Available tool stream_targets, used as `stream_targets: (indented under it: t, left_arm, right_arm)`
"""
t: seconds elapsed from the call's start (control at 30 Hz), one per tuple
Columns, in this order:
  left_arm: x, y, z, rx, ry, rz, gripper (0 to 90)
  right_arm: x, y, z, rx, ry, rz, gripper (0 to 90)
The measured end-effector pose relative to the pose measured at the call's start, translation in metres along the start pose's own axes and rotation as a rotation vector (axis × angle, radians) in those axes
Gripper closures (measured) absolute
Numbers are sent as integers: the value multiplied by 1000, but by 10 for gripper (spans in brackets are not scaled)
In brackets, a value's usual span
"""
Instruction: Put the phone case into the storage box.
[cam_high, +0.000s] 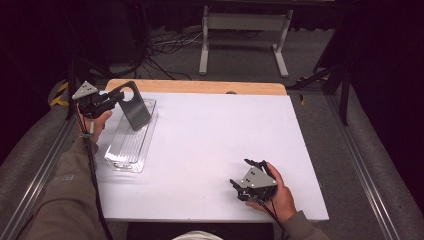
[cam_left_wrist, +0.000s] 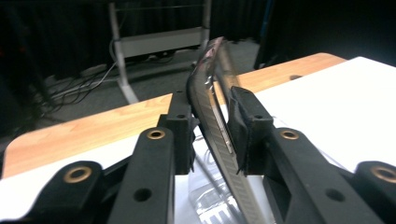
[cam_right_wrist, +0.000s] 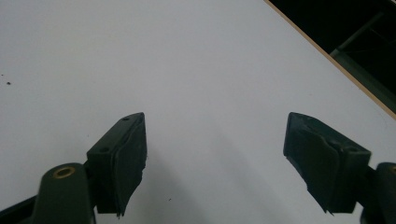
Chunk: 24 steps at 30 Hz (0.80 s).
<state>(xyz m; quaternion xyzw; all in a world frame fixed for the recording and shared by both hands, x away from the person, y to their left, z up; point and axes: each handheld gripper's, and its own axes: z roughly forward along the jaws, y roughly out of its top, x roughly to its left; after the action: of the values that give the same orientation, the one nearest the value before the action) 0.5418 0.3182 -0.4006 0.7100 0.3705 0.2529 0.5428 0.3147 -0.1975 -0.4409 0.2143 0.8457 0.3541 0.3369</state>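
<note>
Left hand-held gripper (cam_high: 116, 95) clamped on edge of dark metal plate (cam_high: 134, 106), jaws pressing both faces. Plate tilted, lower end inside clear plastic tray (cam_high: 126, 150) at left part of bench (cam_high: 210, 145). Right hand-held gripper (cam_high: 247, 172) low over white bench surface, near front edge, jaws wide apart, nothing between.

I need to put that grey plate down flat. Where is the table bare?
Bare: the white table between the clear tray and the right gripper, and its far right. Crowded: the left edge, where the left gripper holds the grey plate over the tray.
</note>
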Motion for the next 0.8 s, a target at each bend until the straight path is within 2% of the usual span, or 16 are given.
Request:
stream_targets:
  t: [0.07,0.1,0.2,0.27,0.33,0.37,0.5,0.53,0.57,0.63,0.73,0.8]
  left_arm:
    - [-4,5,5,-2,-20,20,775]
    - [-7,9,9,5,-6,39,785]
    - [-11,15,16,19,-6,61,783]
    - [-12,19,22,34,12,81,781]
    - [-11,21,27,37,11,81,777]
    - [-9,23,32,47,27,88,774]
    - [-6,26,43,60,46,106,766]
    - [-6,26,43,60,46,106,765]
    - [-6,28,47,79,65,121,762]
    - [-7,28,49,78,60,124,758]
    - [-10,30,56,82,90,152,748]
    - [-10,29,59,106,95,160,742]
  right_arm:
    - [0,0,0,1,-1,1,229]
    - [0,0,0,-1,-2,0,229]
    - [0,0,-1,0,-3,-2,229]
    - [-1,-1,-1,2,0,-10,229]
    - [-1,-2,-1,5,0,-12,229]
    - [-1,-2,0,6,0,-11,229]
    - [-2,-3,1,10,2,-9,229]
    - [-2,-3,1,11,2,-9,229]
    - [-1,-2,1,11,2,-9,229]
    - [-1,-2,1,11,2,-10,229]
    - [0,-2,2,13,3,-17,229]
    - [0,-2,1,12,5,-20,229]
